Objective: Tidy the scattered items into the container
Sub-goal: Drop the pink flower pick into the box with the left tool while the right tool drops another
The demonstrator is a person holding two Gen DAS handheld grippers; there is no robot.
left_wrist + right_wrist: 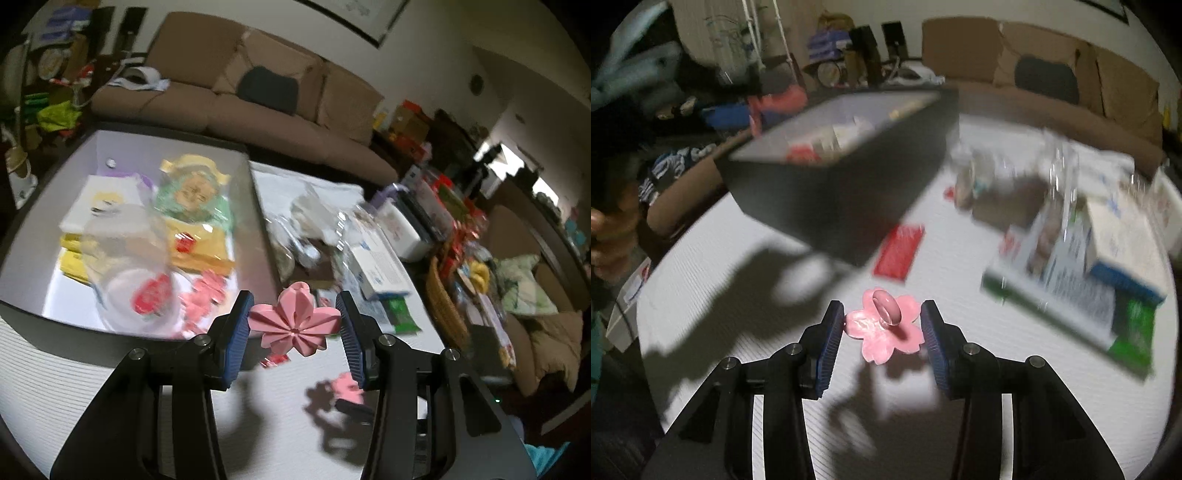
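Farthest left in the left wrist view, the dark-walled container is sitting on the white table, already holding a fair load — yellow packets, a clear plastic lid, a red-topped item and several pink flower pieces. Just past its near corner, the left gripper is pinching a folded pink flower between its blue pads, lifted off the table and not yet over the opening.

Further right, the right gripper is closing narrowly around a flat pink flower dish with a clear knob; the pads seem to be touching its edges, and its shadow below suggests it is coming off the surface.

Beyond, much is waiting — a red packet, boxes and clear wrappers are lying scattered. In my judgement the tidying is roughly midway.
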